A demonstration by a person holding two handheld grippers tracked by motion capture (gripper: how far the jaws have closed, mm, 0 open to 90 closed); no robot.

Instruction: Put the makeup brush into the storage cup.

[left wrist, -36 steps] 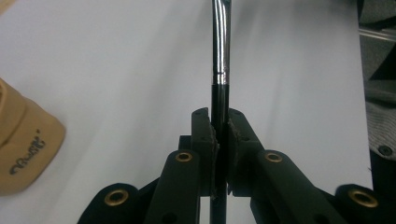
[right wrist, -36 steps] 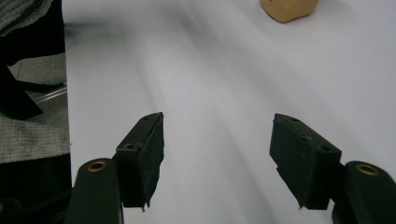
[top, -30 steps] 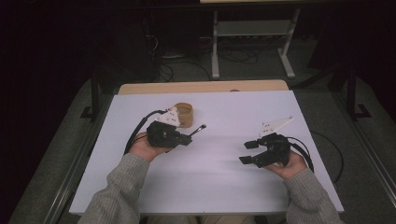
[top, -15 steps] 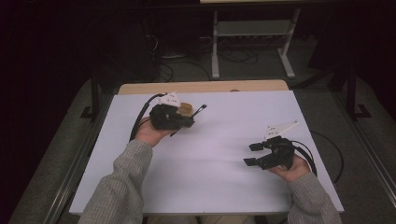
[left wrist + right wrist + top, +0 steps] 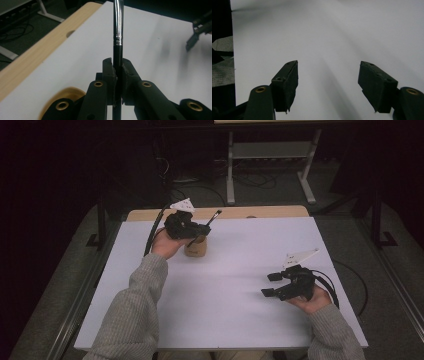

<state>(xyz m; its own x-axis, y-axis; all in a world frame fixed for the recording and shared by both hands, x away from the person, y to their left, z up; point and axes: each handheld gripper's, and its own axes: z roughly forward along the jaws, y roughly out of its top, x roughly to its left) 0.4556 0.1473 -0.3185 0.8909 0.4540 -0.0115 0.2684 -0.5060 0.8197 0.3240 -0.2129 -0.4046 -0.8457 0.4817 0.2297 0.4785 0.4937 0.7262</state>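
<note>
My left gripper [image 5: 201,229] is shut on a thin black paintbrush [image 5: 213,217] with a silver ferrule, held at the far left of the white table [image 5: 240,320]. It hovers just over a small round wooden cup [image 5: 196,250]. In the left gripper view the brush [image 5: 118,25] runs upright between the closed pads of the left gripper [image 5: 118,67], and the cup's rim [image 5: 65,93] shows below left. My right gripper [image 5: 267,285] stands open low over the table at the right, with nothing between its jaws. The right gripper view shows that gripper [image 5: 328,75] above bare white table [image 5: 324,30].
A light wooden strip [image 5: 260,212] borders the table's far edge. Behind it, on the dark floor, stand a metal stand [image 5: 270,155] and cables. A grey sleeve [image 5: 222,72] shows at the left of the right gripper view. The right gripper [image 5: 197,32] appears far off in the left gripper view.
My left hand has carried the brush away from me and a little upward, from beside the cup to over it. The right gripper has stayed about where it was.
</note>
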